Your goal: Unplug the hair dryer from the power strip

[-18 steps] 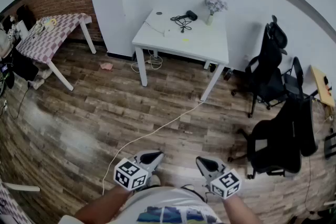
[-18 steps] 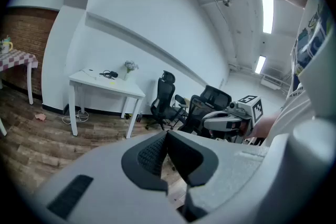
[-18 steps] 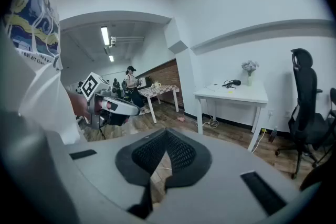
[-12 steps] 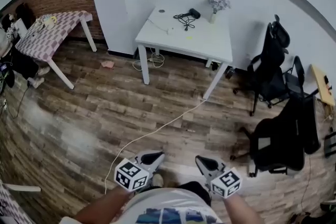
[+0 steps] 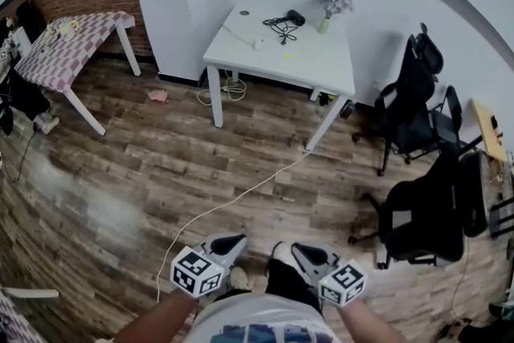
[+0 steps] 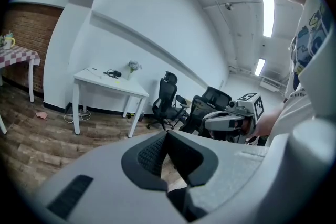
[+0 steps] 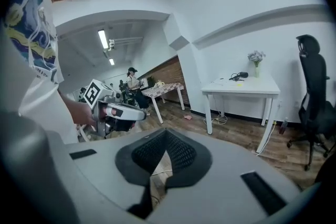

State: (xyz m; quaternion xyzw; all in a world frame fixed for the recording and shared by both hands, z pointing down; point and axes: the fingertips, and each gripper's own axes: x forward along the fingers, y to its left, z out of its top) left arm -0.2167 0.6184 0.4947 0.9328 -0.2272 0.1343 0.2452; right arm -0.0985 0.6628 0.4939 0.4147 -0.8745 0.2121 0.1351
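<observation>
Far ahead, a black hair dryer [image 5: 295,17] lies on a white table [image 5: 313,64] by the wall, its black cord [image 5: 279,30] coiled beside it. A white lead with a small white block [image 5: 258,44] lies to the cord's left; it is too small to tell a power strip. The dryer [image 6: 116,74] [image 7: 242,75] also shows tiny in both gripper views. My left gripper [image 5: 231,241] [image 6: 167,134] and right gripper [image 5: 299,250] [image 7: 166,135] are low in front of my body, far from the table. Both are shut with nothing between the pads.
A vase of flowers [image 5: 331,8] stands on the table. A white cable [image 5: 233,201] runs across the wooden floor from the table leg towards me. Black office chairs [image 5: 422,213] stand at the right, a checked table [image 5: 68,52] at the left, people beyond it.
A leg and shoe have swung forward between the two grippers as the person walks. The checked table has slid left in the view. Both grippers stay shut and low.
</observation>
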